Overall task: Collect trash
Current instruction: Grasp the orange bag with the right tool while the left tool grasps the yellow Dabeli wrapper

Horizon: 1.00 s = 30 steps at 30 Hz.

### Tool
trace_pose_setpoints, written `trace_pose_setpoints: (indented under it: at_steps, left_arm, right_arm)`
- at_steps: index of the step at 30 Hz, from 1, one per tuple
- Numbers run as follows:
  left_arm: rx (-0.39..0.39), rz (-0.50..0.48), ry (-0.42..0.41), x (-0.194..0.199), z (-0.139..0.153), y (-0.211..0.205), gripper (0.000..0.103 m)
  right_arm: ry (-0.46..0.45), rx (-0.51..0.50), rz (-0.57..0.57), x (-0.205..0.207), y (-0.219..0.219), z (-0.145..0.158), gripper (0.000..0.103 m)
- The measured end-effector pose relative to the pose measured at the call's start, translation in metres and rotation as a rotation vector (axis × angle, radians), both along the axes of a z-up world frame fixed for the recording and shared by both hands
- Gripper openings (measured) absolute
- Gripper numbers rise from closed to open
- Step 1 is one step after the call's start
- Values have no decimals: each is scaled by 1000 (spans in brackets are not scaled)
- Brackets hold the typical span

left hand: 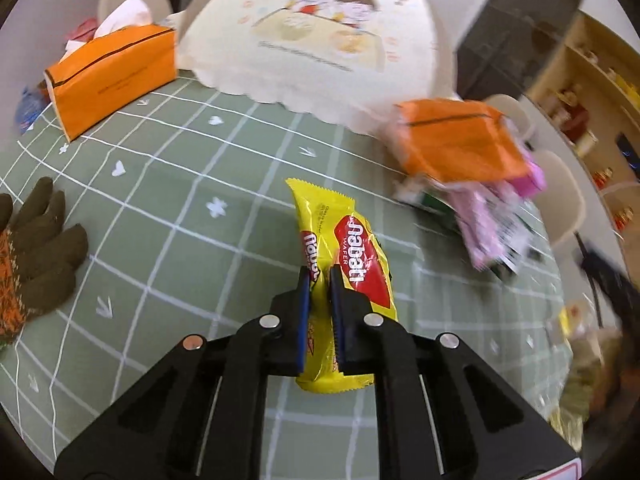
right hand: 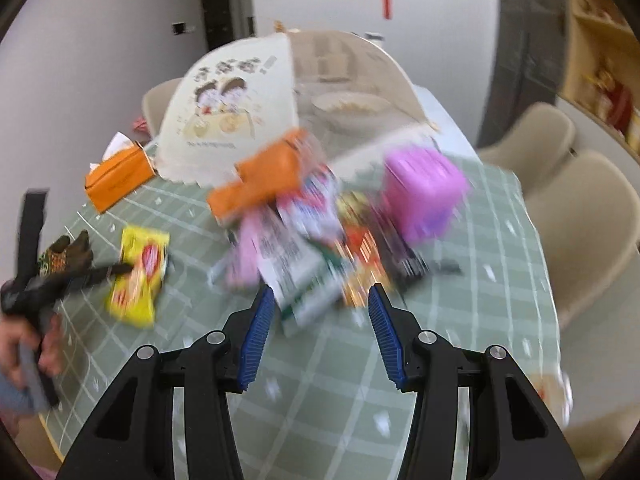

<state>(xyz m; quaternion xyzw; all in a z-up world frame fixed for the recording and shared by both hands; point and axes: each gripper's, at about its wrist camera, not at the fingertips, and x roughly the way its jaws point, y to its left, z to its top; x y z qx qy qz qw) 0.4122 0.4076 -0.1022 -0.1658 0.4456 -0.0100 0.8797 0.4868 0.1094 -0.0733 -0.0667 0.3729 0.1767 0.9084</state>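
My left gripper (left hand: 319, 274) is shut on a yellow Nabati wafer wrapper (left hand: 352, 256), pinching a fold of it just above the green checked tablecloth (left hand: 192, 240). The wrapper also shows in the right wrist view (right hand: 138, 276), with the left gripper (right hand: 120, 269) at its edge. My right gripper (right hand: 322, 300) is open and empty, hovering just short of a blurred pile of wrappers and cartons (right hand: 304, 248). The same pile shows in the left wrist view (left hand: 488, 220) at the right.
An orange tissue box (left hand: 116, 76) stands at the back left; a second orange pack (left hand: 460, 140) lies on the pile. A cream food cover (left hand: 320, 36) fills the back. A brown glove (left hand: 40, 248) lies left. A pink box (right hand: 424, 196) sits behind the pile. Chairs (right hand: 580, 216) stand right.
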Motion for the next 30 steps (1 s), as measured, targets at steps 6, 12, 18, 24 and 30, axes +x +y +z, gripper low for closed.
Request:
trace_pose_setpoints:
  at_steps: [6,12,18,24,30]
  left_arm:
    - [-67,-10,38,-27,3,-1,9]
    - [-80,1,51,-44,4,7,9]
    - [-133,41,52,-49,3,16,9]
    - [-154,16,35,-41,6,6,9]
    - [-159,-33,13,-36,16,-13,9]
  right_arm:
    - [-21,-30,44,88,49,2,47]
    - [112,55,43,137,55,-20,33]
    - [103,14,110,96,52,-21,13]
    - [138,60,87,33,16,-9,10]
    - [158,84,3,-14,-27,-9,10]
